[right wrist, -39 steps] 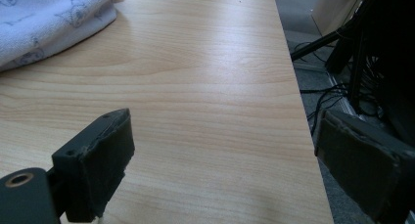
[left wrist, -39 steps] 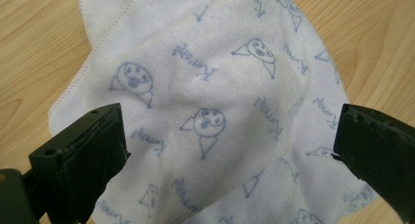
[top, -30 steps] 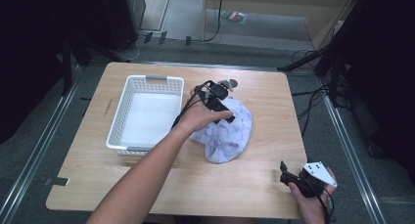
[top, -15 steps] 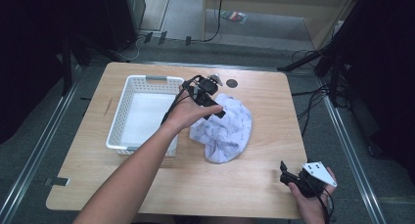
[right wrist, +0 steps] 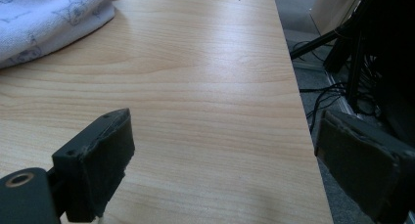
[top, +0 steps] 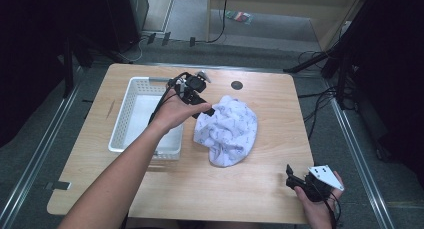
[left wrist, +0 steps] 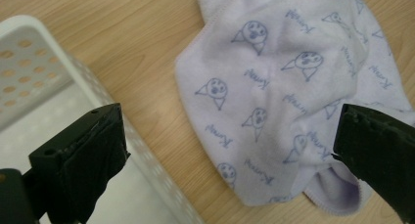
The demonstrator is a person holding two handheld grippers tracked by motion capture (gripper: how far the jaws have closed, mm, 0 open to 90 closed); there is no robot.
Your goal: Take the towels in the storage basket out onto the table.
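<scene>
A: Where is your left gripper (top: 202, 105)?

B: You hold it over the gap between the white basket (top: 121, 120) and the lavender printed cloth (top: 227, 130). Its jaws are spread wide with nothing between them; the left gripper view shows one jaw over the basket wall (left wrist: 34, 62), the other over the cloth (left wrist: 274, 101).

A: The cloth?

B: Crumpled on the wooden table (top: 260, 189), just right of the basket.

A: Your right gripper (top: 294, 180)?

B: Near the table's front right corner, well apart from the cloth, jaws wide apart and empty over bare wood (right wrist: 210, 101).
</scene>
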